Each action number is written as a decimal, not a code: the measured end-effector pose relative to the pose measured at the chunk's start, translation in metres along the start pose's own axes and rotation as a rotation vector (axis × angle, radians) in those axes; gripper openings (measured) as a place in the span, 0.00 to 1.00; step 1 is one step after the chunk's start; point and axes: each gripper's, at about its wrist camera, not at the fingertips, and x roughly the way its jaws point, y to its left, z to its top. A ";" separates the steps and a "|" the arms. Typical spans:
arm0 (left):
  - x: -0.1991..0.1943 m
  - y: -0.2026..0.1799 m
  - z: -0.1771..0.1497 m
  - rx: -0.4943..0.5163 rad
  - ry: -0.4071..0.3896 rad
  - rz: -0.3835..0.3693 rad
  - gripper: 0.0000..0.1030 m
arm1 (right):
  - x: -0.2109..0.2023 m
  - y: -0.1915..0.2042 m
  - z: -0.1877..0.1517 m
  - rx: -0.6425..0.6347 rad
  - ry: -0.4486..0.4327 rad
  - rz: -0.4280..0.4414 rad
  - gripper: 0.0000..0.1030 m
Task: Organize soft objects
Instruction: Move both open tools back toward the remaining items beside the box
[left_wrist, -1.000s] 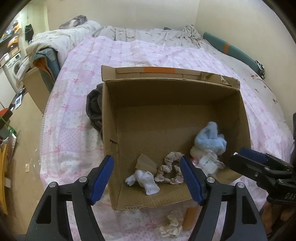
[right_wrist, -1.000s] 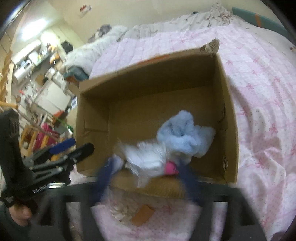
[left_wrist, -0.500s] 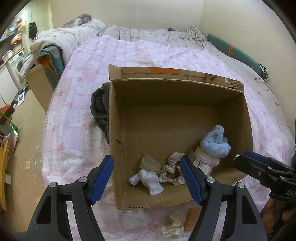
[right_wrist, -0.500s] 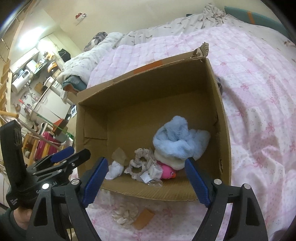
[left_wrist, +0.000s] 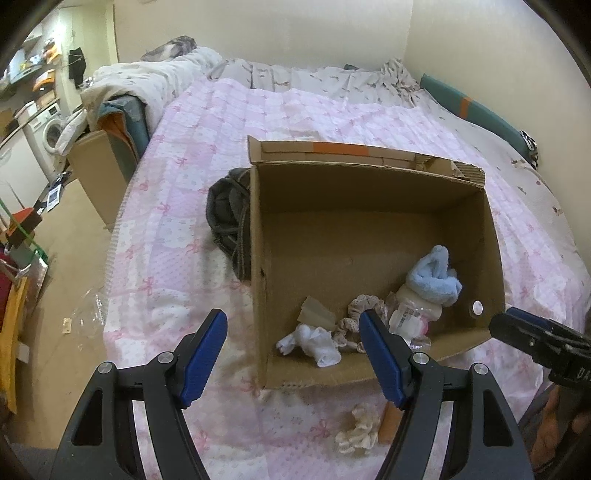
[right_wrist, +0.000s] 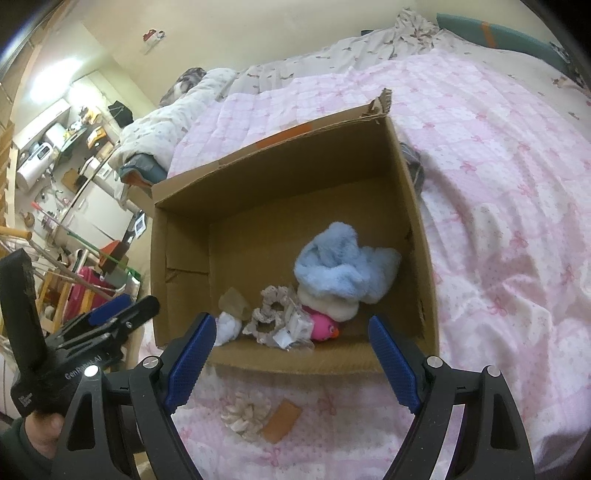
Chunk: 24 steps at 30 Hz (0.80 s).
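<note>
Sorting: soft items are being gathered into the cardboard box (left_wrist: 369, 229) on the pink bedspread (left_wrist: 192, 229).
Box contents: blue fluffy cloth (right_wrist: 343, 269) lies on a cream bundle by the box's right wall; pink toy (right_wrist: 323, 326), lace scrunchie (right_wrist: 271, 314) and white sock (left_wrist: 314, 341) lie along its near wall, probably dropped there from the near side.
Outstanding: a cream scrunchie (left_wrist: 358, 430) and a brown card scrap (right_wrist: 280, 421) lie on the bedspread just outside the box's near wall; the scrunchie is judged the next item.
Beside box: a dark garment (left_wrist: 225, 218) sits against its left wall.
Left gripper (left_wrist: 293, 360): jaws apart, empty, over the box's near left corner.
Right gripper (right_wrist: 291, 363): jaws wide apart, empty, above the box's near wall.
Change: a second ago the right view was blurred with a pale wrapped bundle between the jaws; now the jaws are clear and the blue cloth has settled.
</note>
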 end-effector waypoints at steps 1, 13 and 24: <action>-0.003 0.002 -0.002 -0.005 -0.002 0.002 0.69 | -0.002 0.000 -0.002 -0.001 0.001 -0.005 0.88; -0.008 0.010 -0.038 -0.046 0.057 0.026 0.69 | 0.001 0.004 -0.039 0.034 0.111 0.014 0.87; 0.010 0.017 -0.066 -0.124 0.191 0.051 0.69 | 0.036 0.004 -0.069 0.058 0.292 -0.081 0.87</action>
